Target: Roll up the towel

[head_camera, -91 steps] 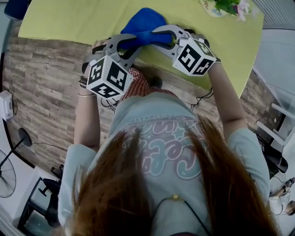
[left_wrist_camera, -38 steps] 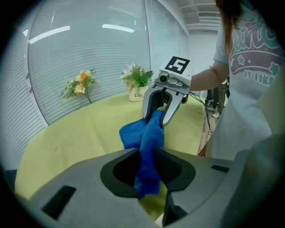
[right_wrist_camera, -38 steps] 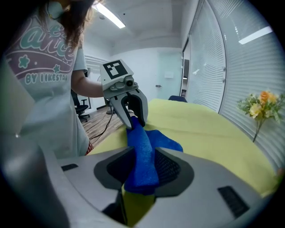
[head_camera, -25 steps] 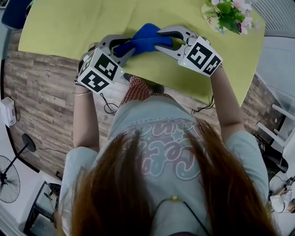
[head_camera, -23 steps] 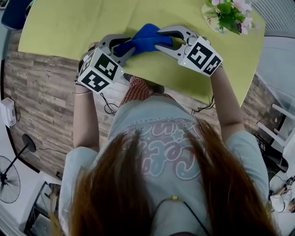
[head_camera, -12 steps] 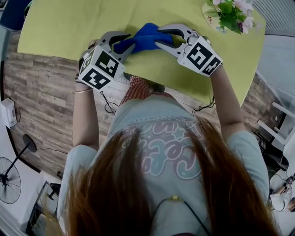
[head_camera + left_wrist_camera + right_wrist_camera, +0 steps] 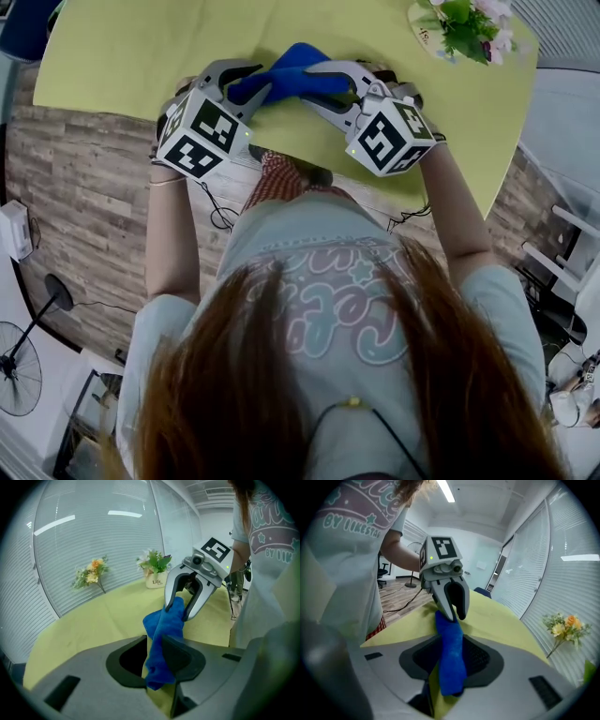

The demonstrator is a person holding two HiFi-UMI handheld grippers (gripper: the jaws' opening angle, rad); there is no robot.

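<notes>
Pinching one end of the blue towel [image 7: 161,634], the left gripper [image 7: 154,653] has its jaws closed on the cloth, and a short tail hangs out on the near side of the pads. The right gripper [image 7: 451,663] clamps the other end the same way, its jaws pressed in on a thick fold of the fabric. Each gripper view shows the opposite gripper at the far end of the cloth: the right gripper [image 7: 180,609] biting the towel's top, the left gripper [image 7: 452,613] doing likewise.

From the head view the towel [image 7: 292,75] is bunched into a short twisted band stretched between the left gripper [image 7: 251,86] and the right gripper [image 7: 323,84], which face each other tip to tip. It sits over the yellow-green table [image 7: 141,56], close to the near edge. Whether it touches the tabletop cannot be told.

The marker cubes [image 7: 202,136] sit nearer the person, whose forearms reach in from both sides. A flower pot [image 7: 459,19] stands at the table's far right, and a loose flower sprig [image 7: 91,573] rests against the window blinds. Wood-plank floor [image 7: 75,187] shows on the left.
</notes>
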